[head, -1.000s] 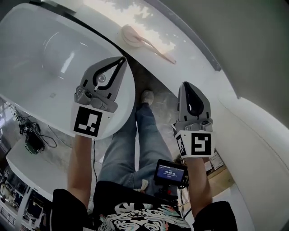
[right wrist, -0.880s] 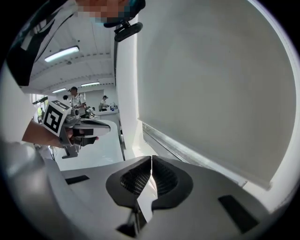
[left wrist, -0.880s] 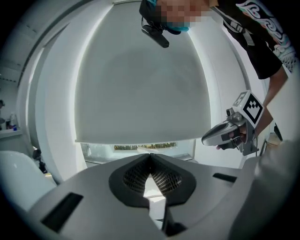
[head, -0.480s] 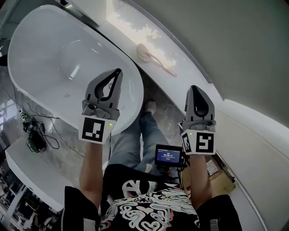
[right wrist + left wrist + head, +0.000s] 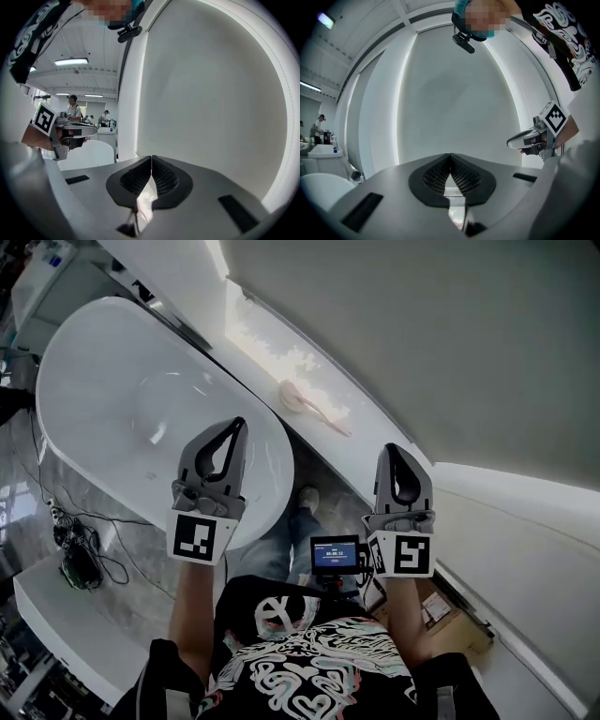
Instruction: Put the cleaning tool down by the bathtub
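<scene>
A pink long-handled cleaning brush (image 5: pixel 305 403) lies on the white ledge (image 5: pixel 272 357) behind the white bathtub (image 5: pixel 103 399), apart from both grippers. My left gripper (image 5: pixel 238 423) is held up over the tub's near rim, shut and empty. My right gripper (image 5: pixel 391 450) is raised beside it, to the right of the brush, shut with nothing in it. In the left gripper view my left gripper (image 5: pixel 450 154) has its jaws pressed together against a plain wall, and the right gripper (image 5: pixel 513 140) shows at the right edge. The right gripper view shows my right gripper (image 5: pixel 151 157) with its jaws meeting too.
A grey wall (image 5: pixel 422 343) rises behind the ledge. A small screen device (image 5: pixel 335 554) hangs at the person's waist. Cables and a dark device (image 5: pixel 80 563) lie on the floor left of the tub. A cardboard box (image 5: pixel 436 610) sits at the lower right. People stand far off (image 5: pixel 72 105).
Both grippers have risen, and the view has pulled back, so the tub and brush look smaller and farther. Both sets of jaws stayed shut and empty.
</scene>
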